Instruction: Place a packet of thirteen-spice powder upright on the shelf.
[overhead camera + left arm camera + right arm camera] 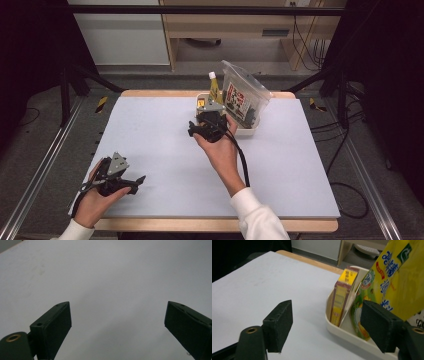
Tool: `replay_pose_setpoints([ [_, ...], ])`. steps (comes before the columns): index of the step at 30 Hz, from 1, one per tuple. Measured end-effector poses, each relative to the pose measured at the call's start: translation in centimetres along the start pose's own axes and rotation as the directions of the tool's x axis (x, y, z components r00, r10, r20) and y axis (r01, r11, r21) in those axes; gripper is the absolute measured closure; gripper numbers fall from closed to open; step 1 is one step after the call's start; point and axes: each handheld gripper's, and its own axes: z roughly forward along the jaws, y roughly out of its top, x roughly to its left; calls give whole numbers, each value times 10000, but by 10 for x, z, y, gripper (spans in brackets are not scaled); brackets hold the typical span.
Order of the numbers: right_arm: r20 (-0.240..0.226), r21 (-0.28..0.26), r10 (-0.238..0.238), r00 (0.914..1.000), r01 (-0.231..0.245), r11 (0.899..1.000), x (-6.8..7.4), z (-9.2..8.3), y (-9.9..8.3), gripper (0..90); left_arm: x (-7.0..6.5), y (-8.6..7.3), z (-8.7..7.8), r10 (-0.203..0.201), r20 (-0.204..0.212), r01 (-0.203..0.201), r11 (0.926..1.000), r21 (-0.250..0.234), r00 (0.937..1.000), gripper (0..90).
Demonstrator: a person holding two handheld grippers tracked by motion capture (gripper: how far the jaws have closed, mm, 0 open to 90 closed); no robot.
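My right tongs (202,119) hang open and empty at the near rim of the cream tray (342,333) by the tabletop's far edge. The small box (342,302) stands inside on end, leaning against the yellow packet (397,282). My left tongs (131,182), open too, wait near the front left corner, leaving the middle free.

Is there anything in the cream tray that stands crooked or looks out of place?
Yes. The clear bag leans far to the right over the cream tray's rim, so it might tip out. The yellow box also tilts a little against the yellow pouch. Nothing appears spilled.
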Motion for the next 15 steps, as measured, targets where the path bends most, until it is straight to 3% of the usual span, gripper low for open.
replay_pose_setpoints([
  [8,-327,101,-182,9993,186,9998,-5,-13,-26,147,0,0,0,107,84,-107,9999,-32,9999,53],
  [15,-384,12,-78,9992,79,10000,-16,-26,-41,120,0,-1,0,149,45,-149,9999,-42,9999,52],
])
